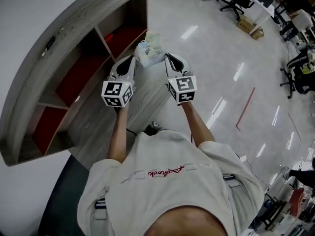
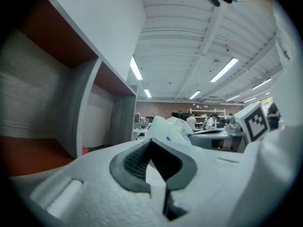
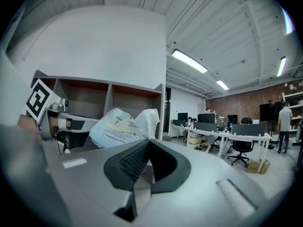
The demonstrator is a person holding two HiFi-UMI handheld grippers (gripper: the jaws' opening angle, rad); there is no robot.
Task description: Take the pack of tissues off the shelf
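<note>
2 tools close in on 1 pack in the head view. At 9 o'clock stands the grey wooden shelf (image 1: 74, 23), its open compartments backed in red. The left tool (image 1: 132, 59) has its jaws pressed together on nothing and lays its tip against the pack of tissues (image 1: 150, 52) from 8 o'clock. The pack, pale printed plastic with a loose top, sits between the 2 tips at the shelf's 3 o'clock end. Whether it rests on a board there cannot be told. The right tool (image 1: 170, 58), jaws likewise pressed together and empty, touches the pack from 4 o'clock. At 1 o'clock, well apart, office chairs (image 1: 236, 1) and cardboard boxes (image 1: 250, 28) stand on the glossy floor (image 1: 221, 68).
</note>
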